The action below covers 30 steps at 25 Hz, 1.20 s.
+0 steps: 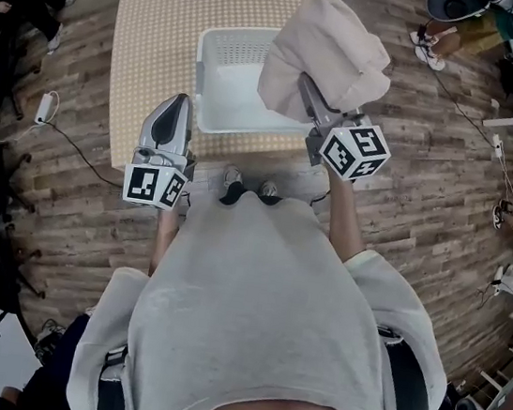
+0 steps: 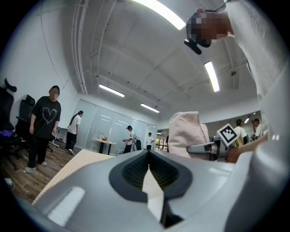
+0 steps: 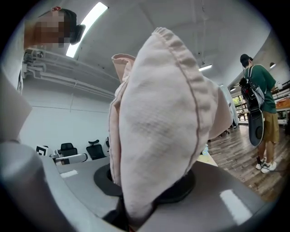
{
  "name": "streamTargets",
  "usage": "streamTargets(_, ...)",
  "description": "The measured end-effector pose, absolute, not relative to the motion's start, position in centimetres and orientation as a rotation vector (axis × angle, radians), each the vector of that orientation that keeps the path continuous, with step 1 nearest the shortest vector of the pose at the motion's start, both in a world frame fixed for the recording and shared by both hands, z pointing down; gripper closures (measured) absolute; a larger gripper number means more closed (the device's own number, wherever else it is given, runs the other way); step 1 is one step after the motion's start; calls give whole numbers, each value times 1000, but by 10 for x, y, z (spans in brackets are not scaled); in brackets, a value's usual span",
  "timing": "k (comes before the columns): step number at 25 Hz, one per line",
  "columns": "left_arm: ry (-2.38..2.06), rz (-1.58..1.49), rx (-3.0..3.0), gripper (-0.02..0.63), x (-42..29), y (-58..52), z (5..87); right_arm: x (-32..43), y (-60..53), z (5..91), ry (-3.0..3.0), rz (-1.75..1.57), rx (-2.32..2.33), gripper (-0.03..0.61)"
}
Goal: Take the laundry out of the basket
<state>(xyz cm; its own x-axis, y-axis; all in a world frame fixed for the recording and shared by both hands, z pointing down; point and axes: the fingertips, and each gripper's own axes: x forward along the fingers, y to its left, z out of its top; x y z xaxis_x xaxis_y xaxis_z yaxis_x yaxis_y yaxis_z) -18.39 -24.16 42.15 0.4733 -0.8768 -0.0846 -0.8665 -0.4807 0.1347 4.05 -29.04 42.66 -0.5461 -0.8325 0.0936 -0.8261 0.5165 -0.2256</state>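
Note:
A white plastic laundry basket (image 1: 205, 77) stands at the near edge of the table; the part of its inside that shows is bare. My right gripper (image 1: 310, 93) is raised over the basket's right side, shut on a pale pink cloth (image 1: 324, 50). The cloth (image 3: 163, 122) bunches up between the jaws of the right gripper (image 3: 144, 201) and fills most of that view. My left gripper (image 1: 178, 103) hovers at the table's front edge, left of the basket. Its jaws meet at the tips with nothing between them (image 2: 148, 156). The lifted cloth (image 2: 186, 131) shows to its right.
A beige dotted mat covers the table (image 1: 166, 7). On the wooden floor to the left lie a power strip and cable (image 1: 45, 107), beside dark office chairs. People stand around: one in black (image 2: 44, 122), one in a green shirt (image 3: 259, 108), others further back.

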Motion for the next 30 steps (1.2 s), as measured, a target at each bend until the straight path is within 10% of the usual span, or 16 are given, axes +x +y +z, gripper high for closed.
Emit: streamTargets(30, -1638, -107, 2688, 604, -106, 27, 409, 104, -6, 432, 2678, -352, -1328, 437)
